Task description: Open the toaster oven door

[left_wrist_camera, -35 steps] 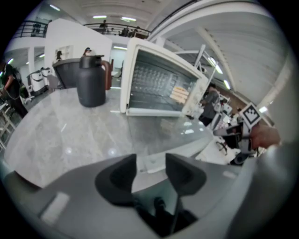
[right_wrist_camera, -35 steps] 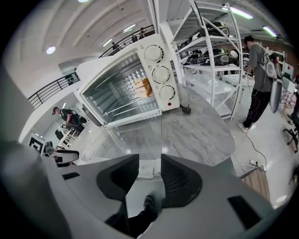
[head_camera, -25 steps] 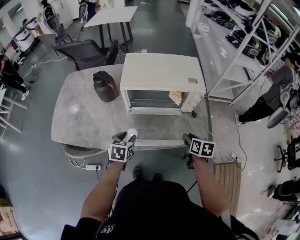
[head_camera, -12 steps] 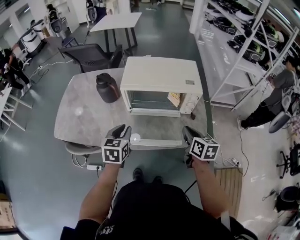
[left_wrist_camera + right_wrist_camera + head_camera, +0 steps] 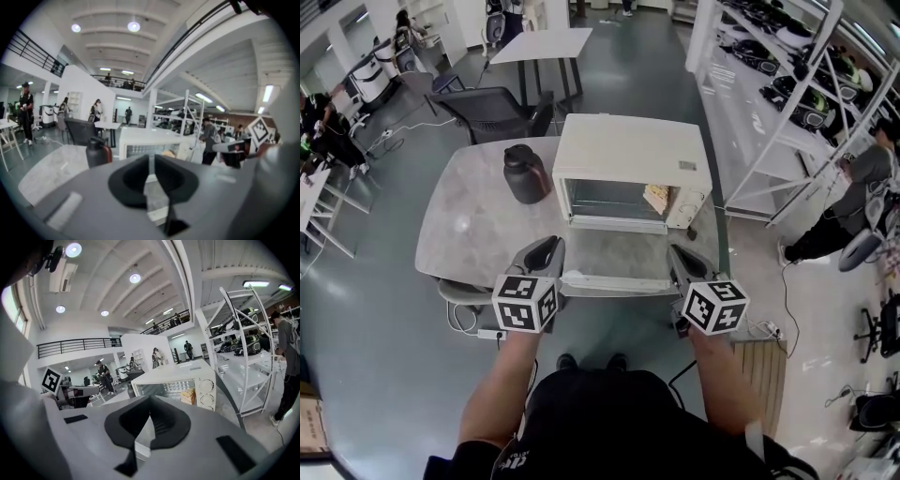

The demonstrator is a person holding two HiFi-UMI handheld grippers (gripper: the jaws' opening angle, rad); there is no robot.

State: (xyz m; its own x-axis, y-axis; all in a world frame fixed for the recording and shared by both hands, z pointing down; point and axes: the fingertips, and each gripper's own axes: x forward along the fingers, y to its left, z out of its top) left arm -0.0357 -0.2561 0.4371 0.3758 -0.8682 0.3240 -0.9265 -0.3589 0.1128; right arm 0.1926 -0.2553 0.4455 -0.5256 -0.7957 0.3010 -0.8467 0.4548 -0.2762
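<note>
The cream toaster oven (image 5: 628,159) stands at the back of the grey table (image 5: 469,234). Its glass door (image 5: 614,251) lies folded down flat toward me, the handle bar (image 5: 614,281) at the near edge. A yellowish item (image 5: 654,195) shows inside. My left gripper (image 5: 544,255) hovers by the door's left corner; its jaws are closing to a thin slit (image 5: 151,161) with nothing between them. My right gripper (image 5: 682,262) is by the door's right corner, shut and empty (image 5: 149,404). Both gripper views face the oven (image 5: 178,378).
A black jug (image 5: 526,174) stands left of the oven. White shelving (image 5: 769,84) runs along the right, and a dark chair (image 5: 497,108) sits behind the table. A power strip (image 5: 490,334) lies on the floor by my left arm. People stand around the room's edges.
Both grippers have moved forward to the corners of the lowered door, and both sets of jaws have closed from wide apart. The oven and jug have not moved.
</note>
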